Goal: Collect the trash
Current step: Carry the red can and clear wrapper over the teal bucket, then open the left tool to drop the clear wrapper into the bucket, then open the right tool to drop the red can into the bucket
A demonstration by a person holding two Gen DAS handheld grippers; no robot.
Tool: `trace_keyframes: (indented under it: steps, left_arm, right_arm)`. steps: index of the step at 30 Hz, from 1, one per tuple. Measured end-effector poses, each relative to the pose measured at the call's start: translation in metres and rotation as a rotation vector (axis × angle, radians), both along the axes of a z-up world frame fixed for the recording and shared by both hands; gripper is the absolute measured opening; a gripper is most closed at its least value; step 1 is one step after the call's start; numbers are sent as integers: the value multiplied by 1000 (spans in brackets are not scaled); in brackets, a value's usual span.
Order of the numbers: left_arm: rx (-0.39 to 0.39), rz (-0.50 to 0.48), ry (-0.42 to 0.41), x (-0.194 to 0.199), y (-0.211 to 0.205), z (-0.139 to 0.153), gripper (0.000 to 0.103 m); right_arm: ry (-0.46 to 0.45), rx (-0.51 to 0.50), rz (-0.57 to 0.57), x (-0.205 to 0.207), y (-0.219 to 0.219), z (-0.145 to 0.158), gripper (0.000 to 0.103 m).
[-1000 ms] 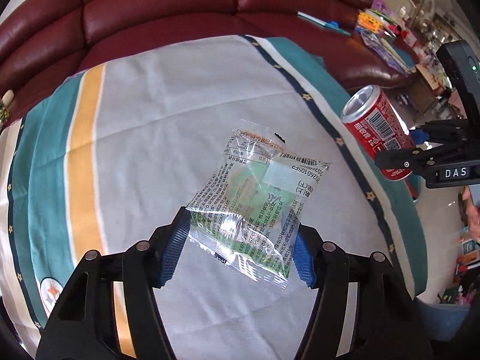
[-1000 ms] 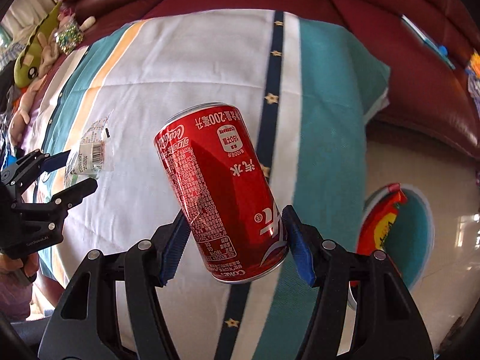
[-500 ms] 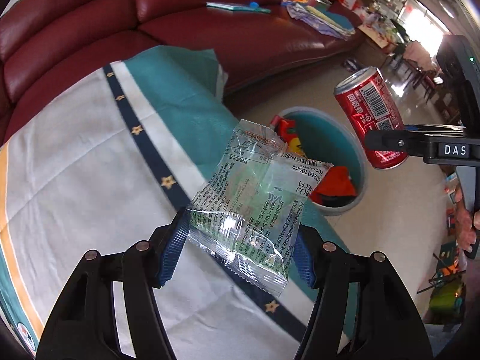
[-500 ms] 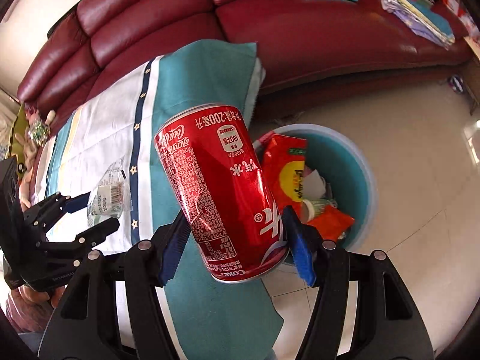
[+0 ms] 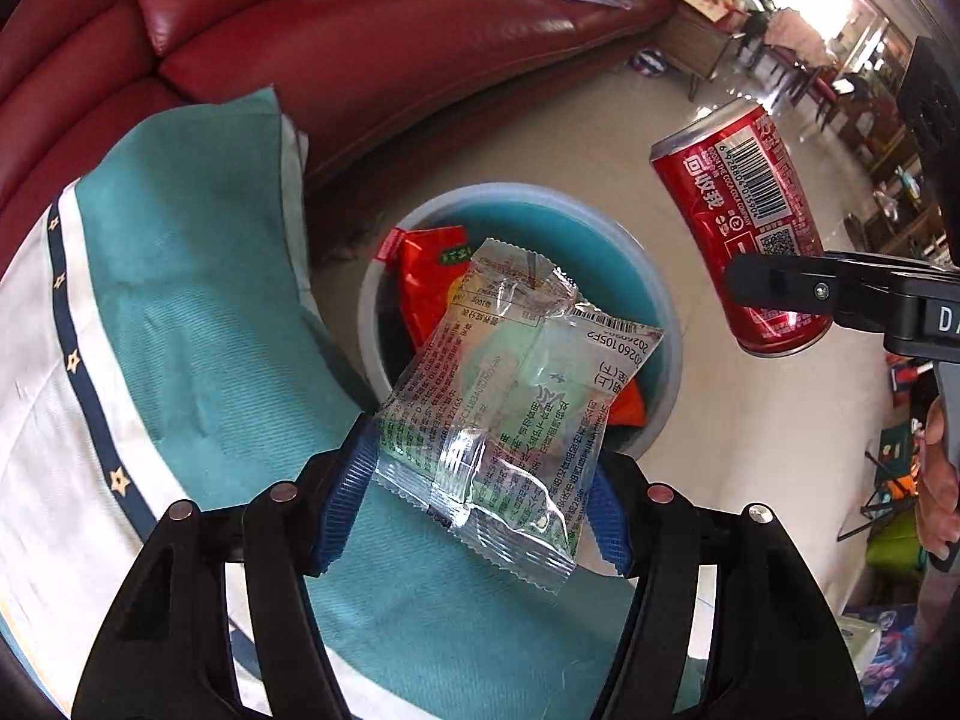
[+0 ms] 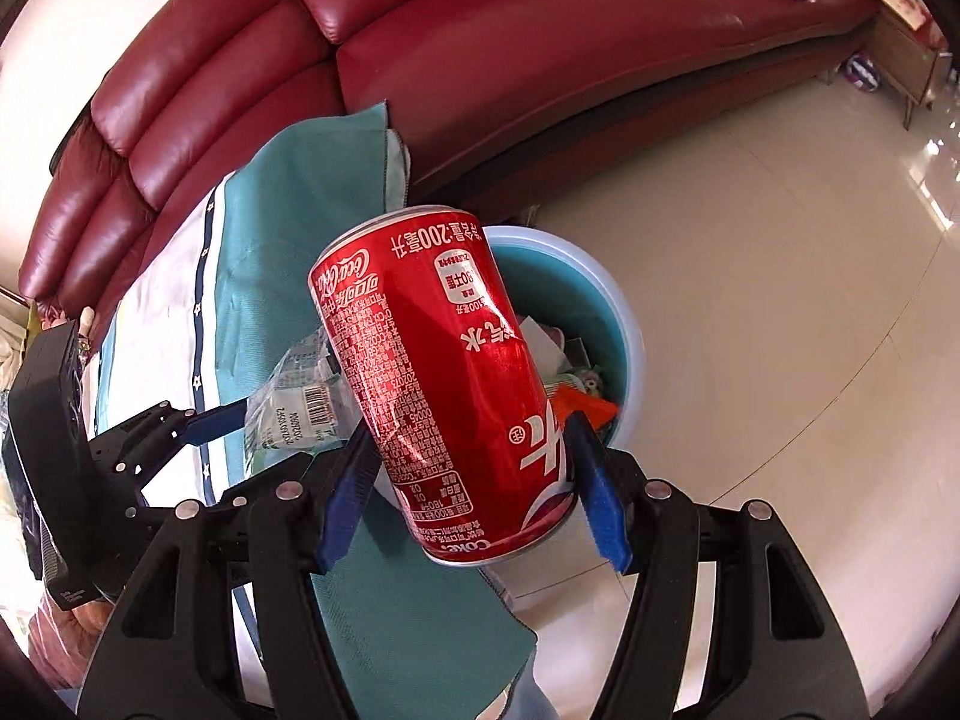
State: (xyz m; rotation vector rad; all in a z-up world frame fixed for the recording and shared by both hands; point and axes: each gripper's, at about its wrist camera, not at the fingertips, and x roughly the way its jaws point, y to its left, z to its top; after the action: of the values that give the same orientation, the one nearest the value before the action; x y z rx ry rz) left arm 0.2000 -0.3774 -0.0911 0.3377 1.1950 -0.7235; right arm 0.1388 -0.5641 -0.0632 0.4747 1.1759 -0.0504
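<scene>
The left gripper (image 5: 474, 498) pinches a clear wrapper (image 5: 510, 396) at frame centre, in front of the blue bin (image 5: 666, 312) on the floor. The right gripper (image 6: 474, 492) clamps a red can (image 6: 438, 384), tilted, at centre, with the bin behind it. A teal cloth (image 5: 198, 276) lies at left, a red sofa (image 6: 420, 48) above.

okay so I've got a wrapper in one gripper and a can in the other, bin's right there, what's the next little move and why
Probably ease the left gripper a little further forward, then open it. The clear wrapper it clamps already hangs in line with the blue bin, but its lower end looks to be over the teal cloth. The right gripper grips the red can beside it.
</scene>
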Motion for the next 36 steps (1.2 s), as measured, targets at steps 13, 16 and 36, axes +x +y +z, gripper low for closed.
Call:
trace_keyframes:
  steps: [13,16,36]
  left_arm:
    - [68,32,-38,12,-23,-13,94]
    - [71,43,-37,9,-14,-10,95]
    - [44,127,-16,-12,34,9,99]
  right_arm:
    - [19,15,-15,8,-14,-14,59]
    - [24,17,-9,11,-13,-17,59]
    - [31,-45,1,9,14,-2,85]
